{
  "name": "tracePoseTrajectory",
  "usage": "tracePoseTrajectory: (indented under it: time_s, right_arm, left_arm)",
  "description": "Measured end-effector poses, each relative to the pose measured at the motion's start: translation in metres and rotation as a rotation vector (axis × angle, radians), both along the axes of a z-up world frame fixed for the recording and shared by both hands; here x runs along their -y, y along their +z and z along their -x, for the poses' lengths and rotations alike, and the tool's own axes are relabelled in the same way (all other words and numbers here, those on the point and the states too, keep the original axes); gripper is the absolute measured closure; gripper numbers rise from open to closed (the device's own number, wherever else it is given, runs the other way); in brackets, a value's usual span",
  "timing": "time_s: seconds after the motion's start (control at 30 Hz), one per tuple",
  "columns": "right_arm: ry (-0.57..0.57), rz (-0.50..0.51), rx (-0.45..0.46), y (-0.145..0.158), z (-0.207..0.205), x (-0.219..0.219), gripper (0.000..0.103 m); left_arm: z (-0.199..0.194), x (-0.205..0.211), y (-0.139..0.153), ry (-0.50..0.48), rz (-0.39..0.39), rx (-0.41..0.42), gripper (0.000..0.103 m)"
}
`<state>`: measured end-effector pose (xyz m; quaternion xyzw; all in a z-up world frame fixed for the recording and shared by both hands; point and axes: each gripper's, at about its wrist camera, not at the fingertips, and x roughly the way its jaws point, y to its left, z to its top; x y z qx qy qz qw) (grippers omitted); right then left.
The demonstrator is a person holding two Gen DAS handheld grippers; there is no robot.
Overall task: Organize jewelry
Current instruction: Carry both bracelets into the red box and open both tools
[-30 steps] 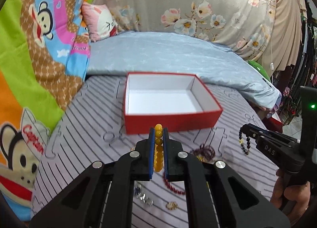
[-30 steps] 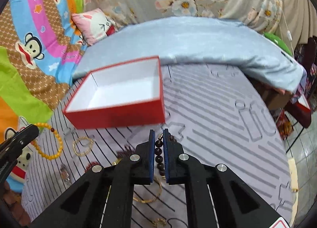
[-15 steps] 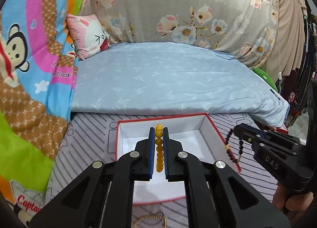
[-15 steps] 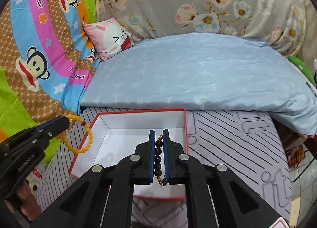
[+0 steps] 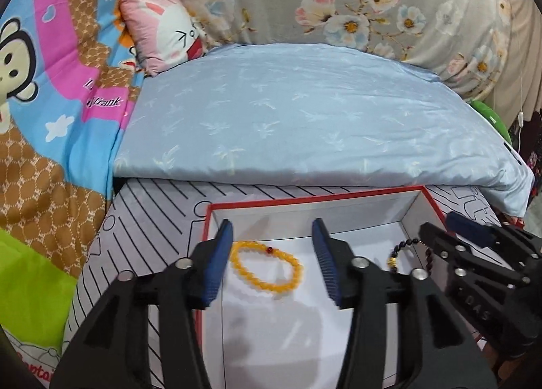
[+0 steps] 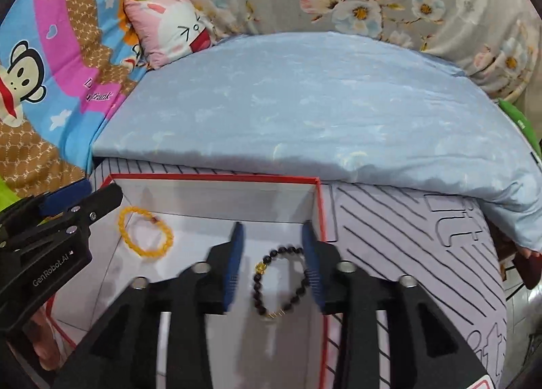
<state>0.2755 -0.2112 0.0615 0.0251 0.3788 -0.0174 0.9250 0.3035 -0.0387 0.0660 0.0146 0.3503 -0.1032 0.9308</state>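
Note:
A red box (image 5: pixel 315 201) with a white inside sits on the striped mat; it also shows in the right wrist view (image 6: pixel 216 178). A yellow bead bracelet (image 5: pixel 266 267) lies flat on the box floor, seen too in the right wrist view (image 6: pixel 145 236). My left gripper (image 5: pixel 272 236) is open just above it, jaws spread wide. A dark bead bracelet (image 6: pixel 281 282) with a gold charm lies on the box floor to the right, partly visible in the left wrist view (image 5: pixel 408 252). My right gripper (image 6: pixel 272 236) is open above it.
A pale blue quilt (image 5: pixel 305 118) lies folded just behind the box. A pink pillow (image 5: pixel 162 33) and a cartoon blanket (image 5: pixel 50 84) are at the back left. The striped mat (image 6: pixel 406 246) extends right of the box.
Both grippers moved lower over the box and opened. The yellow bracelet dropped from the left gripper and the dark bracelet from the right; both now lie on the box floor.

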Motion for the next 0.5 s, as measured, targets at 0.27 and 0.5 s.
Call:
tracePoseTrajectory:
  time_s: [0.27, 0.5]
  right_arm:
    - [0.001, -0.021, 0.046, 0.021, 0.055, 0.009, 0.055]
    - [-0.009, -0.009, 0.052, 0.023, 0.116, 0.001, 0.055]
  left_arm:
    - [0.049, -0.019, 0.006, 0.022, -0.01, 0.039, 0.045]
    - [0.107, -0.038, 0.007, 0.035, 0.013, 0.024, 0.044]
